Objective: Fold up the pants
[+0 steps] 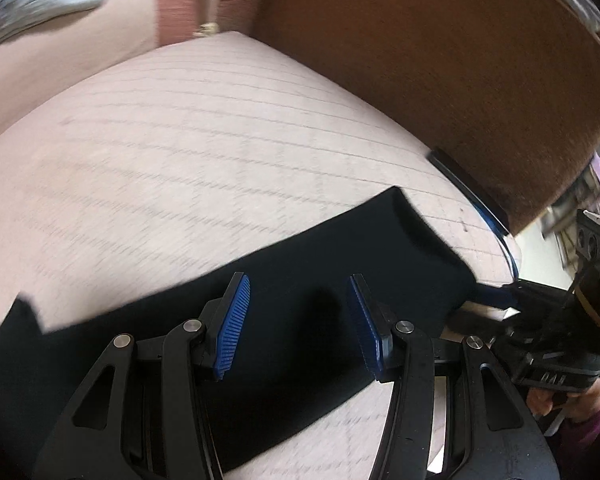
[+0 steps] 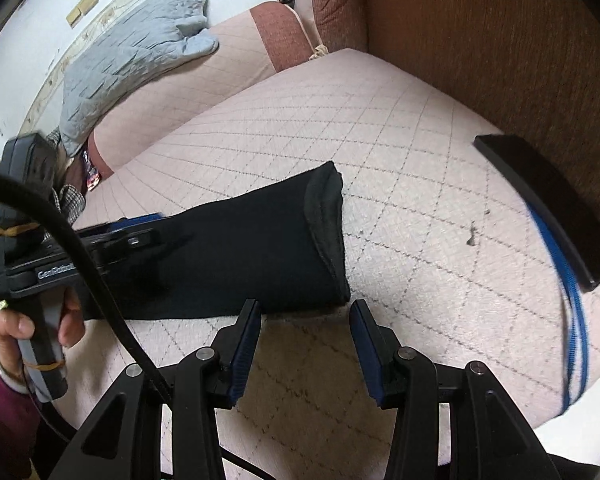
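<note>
Your left gripper (image 1: 300, 312) hangs over the black knit pants (image 1: 284, 280) with its two blue ribbed pads (image 1: 234, 324) spread apart and nothing between them, so this claw is released. The pants lie flat as a long dark band across the pale pink quilted cushion with a grey diamond pattern (image 1: 180, 152), and from this side the hem end (image 1: 404, 208) points toward the brown fabric sofa back (image 1: 440, 60).

Your right gripper (image 2: 305, 340) is also released: its jaws stand wide open, just beside the near edge of the pants (image 2: 240, 248), and through the gap you see only the cushion (image 2: 400, 184). The open leg hem (image 2: 328, 224) is a little in front of this gripper and to the left of its middle. In the right wrist view you see your left hand (image 2: 24, 328) around the grey handle of the other tool, whose fingers reach over the far part of the pants.

A flat black rectangular device (image 2: 548, 208) lies on the cushion near the sofa back (image 2: 500, 40), well apart from the pants, with a blue cord (image 2: 576, 320) curving beside it. A crumpled grey quilted cloth (image 2: 128, 56) rests on the neighbouring cushion.
</note>
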`<action>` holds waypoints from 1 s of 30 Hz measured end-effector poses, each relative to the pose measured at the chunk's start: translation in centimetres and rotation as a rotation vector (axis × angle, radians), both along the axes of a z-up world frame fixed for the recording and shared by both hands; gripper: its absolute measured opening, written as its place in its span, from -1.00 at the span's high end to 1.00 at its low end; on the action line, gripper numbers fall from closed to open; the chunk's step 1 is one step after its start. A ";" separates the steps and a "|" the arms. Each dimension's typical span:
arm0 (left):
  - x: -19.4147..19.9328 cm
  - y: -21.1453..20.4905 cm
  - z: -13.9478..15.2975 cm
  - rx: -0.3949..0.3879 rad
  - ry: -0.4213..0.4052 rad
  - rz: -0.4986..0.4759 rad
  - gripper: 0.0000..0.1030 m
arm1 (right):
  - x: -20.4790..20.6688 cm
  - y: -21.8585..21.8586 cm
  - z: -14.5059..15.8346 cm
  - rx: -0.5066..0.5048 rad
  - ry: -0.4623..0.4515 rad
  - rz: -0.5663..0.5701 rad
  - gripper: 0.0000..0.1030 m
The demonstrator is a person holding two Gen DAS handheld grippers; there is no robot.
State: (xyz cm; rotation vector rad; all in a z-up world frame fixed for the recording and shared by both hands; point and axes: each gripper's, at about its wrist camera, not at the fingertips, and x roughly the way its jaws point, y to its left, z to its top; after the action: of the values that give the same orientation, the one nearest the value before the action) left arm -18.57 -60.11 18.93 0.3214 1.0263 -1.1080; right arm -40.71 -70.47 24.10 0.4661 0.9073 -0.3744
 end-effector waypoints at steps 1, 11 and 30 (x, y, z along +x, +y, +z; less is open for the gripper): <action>0.1 -0.7 0.0 0.000 0.003 -0.024 0.02 | 0.0 0.1 0.0 0.004 -0.009 0.003 0.14; 0.4 -7.8 -1.3 0.034 0.064 -0.182 0.02 | -0.3 -0.4 -0.5 0.046 -0.081 0.023 0.01; -0.5 -11.4 -3.0 -0.060 0.113 -0.293 0.74 | 0.5 -0.3 -0.3 0.030 -0.157 -0.005 0.77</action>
State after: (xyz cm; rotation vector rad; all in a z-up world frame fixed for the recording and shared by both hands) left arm -19.08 -71.55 15.97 0.3722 1.0653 -1.4322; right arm -40.21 -70.75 23.85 0.5178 0.7598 -0.3241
